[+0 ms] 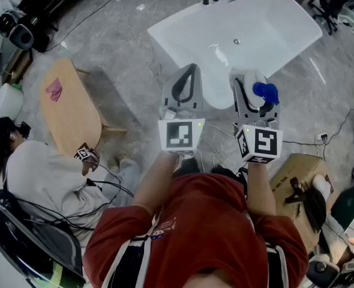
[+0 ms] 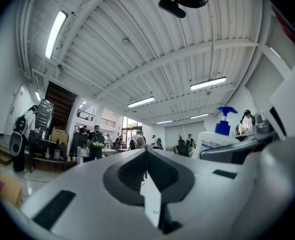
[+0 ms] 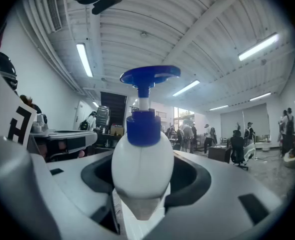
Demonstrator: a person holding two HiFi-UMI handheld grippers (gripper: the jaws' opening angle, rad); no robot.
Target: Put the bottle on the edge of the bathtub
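In the head view the right gripper (image 1: 251,83) grasps the bottle (image 1: 262,93), its blue pump head facing up. The bathtub (image 1: 165,41) stretches away on the far side of both grippers, and its near rounded end shows just past their tips, so the rim looks closest to the right hand, straight ahead and, as I judge it, lower. The left gripper (image 1: 186,77) hangs beside it on the left. In the left gripper view the left gripper's (image 2: 146,156) jaws are clenched together on nothing, and the bottle (image 2: 221,126) stands off to the right. In the right gripper view the bottle (image 3: 142,166) stands upright between the jaws, its long axis vertical and the pump on top.
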